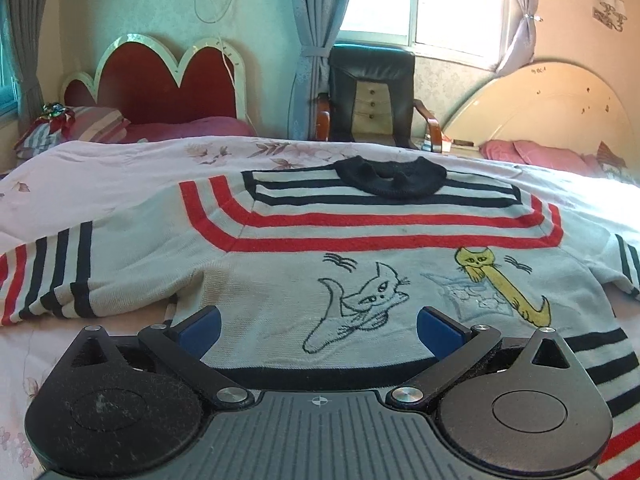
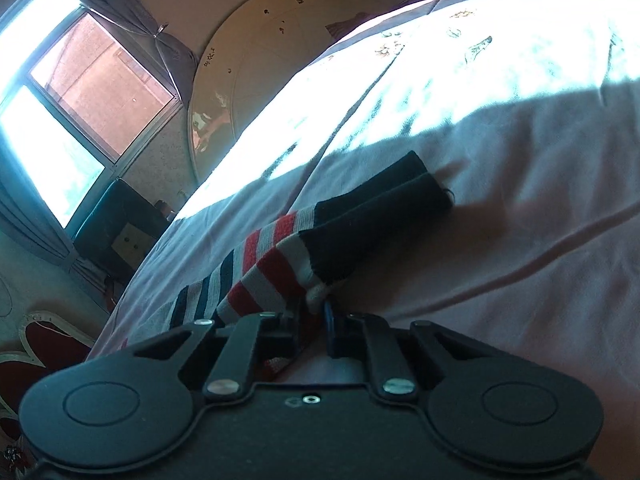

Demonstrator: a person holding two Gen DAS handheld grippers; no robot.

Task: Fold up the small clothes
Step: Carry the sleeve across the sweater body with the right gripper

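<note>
Sweater (image 1: 320,272) spread flat on bed (image 1: 120,168) for folding; left hand-held gripper (image 1: 318,330) wide, empty; right hand-held gripper (image 2: 316,312) pinching striped sleeve (image 2: 280,256), presumably to fold inward.

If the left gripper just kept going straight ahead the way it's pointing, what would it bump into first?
Probably the sweater: the open left gripper points low across its cat-printed front, toward the black collar. Depth is unclear.

grey sweater (image 1: 280,280) w/ red & navy stripes, black collar (image 1: 390,178), white & yellow cats; pink floral bedsheet (image 1: 120,164).
</note>
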